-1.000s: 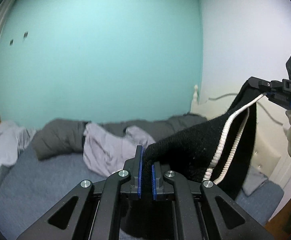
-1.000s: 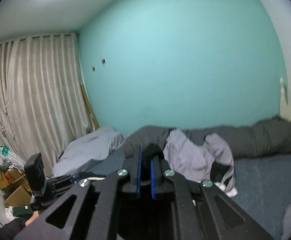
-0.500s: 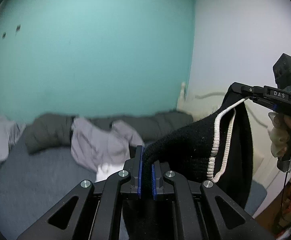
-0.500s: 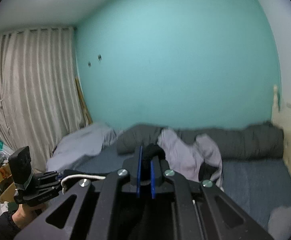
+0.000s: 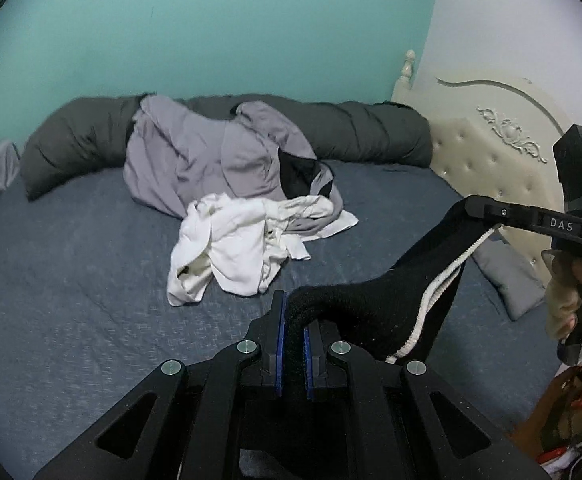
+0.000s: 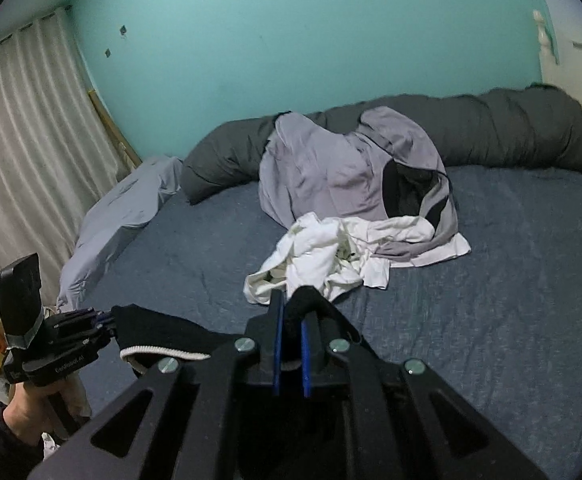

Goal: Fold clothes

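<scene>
Both grippers have dropped since a second ago – views now tilt down onto the bed (image 5: 71,280) instead of the wall. Left gripper (image 5: 291,320) and right gripper (image 6: 289,320) each stay clamped narrow on the black knit garment (image 5: 375,304), stretched between them above the sheet – looks like lay-down before the first fold. Fabric is thick, fuzzy, with white ribbed trim (image 5: 443,284). Beyond it, a crumpled white garment (image 5: 231,248) and a smooth grey one (image 5: 203,160) wait in a heap
</scene>
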